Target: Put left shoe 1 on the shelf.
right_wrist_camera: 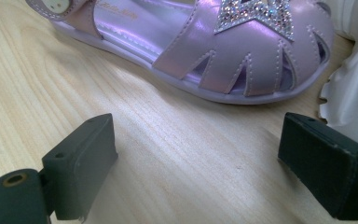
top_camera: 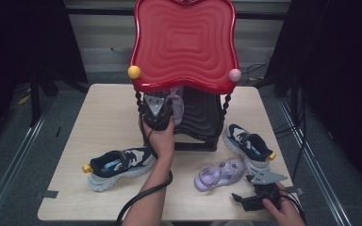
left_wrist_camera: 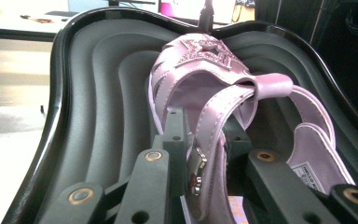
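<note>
The left gripper point(left_wrist_camera: 193, 154), clamped on the lilac sandal's strap point(left_wrist_camera: 214, 121), should lower it flat at the black shelf's point(left_wrist_camera: 98, 93) twelve o'clock before letting go.

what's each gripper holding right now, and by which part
The left gripper is shut on the ankle strap of a lilac sandal on the black lower shelf. The right gripper is open, holding nothing.

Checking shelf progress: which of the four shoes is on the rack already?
The lilac sandal clamped by its strap in the left gripper, on the rack's black lower tray. Its mate and both navy sneakers lie on the table.
</note>
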Demonstrator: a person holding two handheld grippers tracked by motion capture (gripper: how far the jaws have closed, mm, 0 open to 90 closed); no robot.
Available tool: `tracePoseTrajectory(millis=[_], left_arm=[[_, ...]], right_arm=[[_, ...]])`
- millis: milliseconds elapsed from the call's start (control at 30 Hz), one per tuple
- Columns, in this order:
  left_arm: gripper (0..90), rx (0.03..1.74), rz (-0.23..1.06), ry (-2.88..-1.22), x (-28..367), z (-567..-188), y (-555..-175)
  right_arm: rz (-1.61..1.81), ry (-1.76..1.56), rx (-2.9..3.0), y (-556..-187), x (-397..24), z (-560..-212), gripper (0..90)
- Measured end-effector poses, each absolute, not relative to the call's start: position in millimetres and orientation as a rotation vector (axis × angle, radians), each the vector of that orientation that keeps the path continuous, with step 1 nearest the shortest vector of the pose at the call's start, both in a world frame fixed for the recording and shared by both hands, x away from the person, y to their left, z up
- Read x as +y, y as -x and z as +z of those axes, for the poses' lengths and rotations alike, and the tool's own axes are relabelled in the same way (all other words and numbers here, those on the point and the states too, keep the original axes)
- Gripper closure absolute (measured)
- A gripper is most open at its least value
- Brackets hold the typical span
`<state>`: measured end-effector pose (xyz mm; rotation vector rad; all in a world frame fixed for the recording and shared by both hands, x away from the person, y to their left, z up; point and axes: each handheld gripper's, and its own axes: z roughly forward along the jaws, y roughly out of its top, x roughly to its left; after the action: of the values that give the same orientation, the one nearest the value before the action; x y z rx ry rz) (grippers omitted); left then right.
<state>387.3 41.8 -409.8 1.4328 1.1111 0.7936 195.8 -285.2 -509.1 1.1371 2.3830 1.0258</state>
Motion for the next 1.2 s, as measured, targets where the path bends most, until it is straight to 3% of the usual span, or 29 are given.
tracePoseTrajectory(millis=[333,600,1200], left_arm=[[75.5,1.116,0.788,-1.457,42,-412,-386],[66.2,1.111,0.816,-1.481,46,-406,-384],[57.8,1.052,0.793,-1.534,57,-389,-364]], right_arm=[[1.028,-1.133,2.383,-196,-285,-509,10.3],[1.027,-1.135,2.383,-196,-285,-509,10.3],[1.028,-1.132,2.383,-196,-285,-509,10.3]])
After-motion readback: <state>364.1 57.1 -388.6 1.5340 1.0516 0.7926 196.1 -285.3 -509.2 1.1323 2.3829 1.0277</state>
